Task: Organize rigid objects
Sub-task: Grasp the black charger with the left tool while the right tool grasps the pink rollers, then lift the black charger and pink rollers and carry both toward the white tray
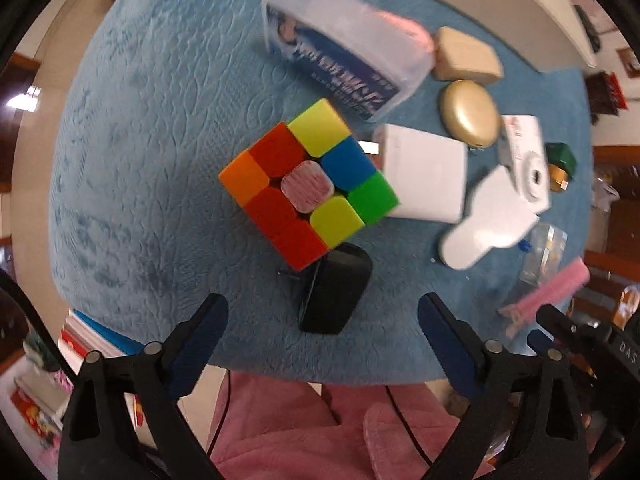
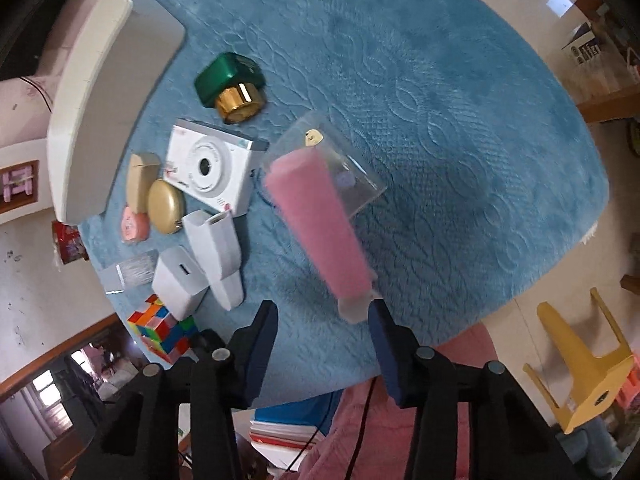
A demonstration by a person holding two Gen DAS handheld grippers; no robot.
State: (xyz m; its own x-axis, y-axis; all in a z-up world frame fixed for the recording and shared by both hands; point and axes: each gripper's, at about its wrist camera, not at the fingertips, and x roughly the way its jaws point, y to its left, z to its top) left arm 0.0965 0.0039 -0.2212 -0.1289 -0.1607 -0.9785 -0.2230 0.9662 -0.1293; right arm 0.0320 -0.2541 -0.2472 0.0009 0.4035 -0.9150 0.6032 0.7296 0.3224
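Both jaws open; cube (image 1: 308,188) ahead of left, pink comb (image 2: 320,236) touching right

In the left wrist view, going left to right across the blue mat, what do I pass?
Rubik's cube → white charger block → gold round case → white camera → green bottle with gold cap.

"DAS" on right tool (image 1: 624,350)
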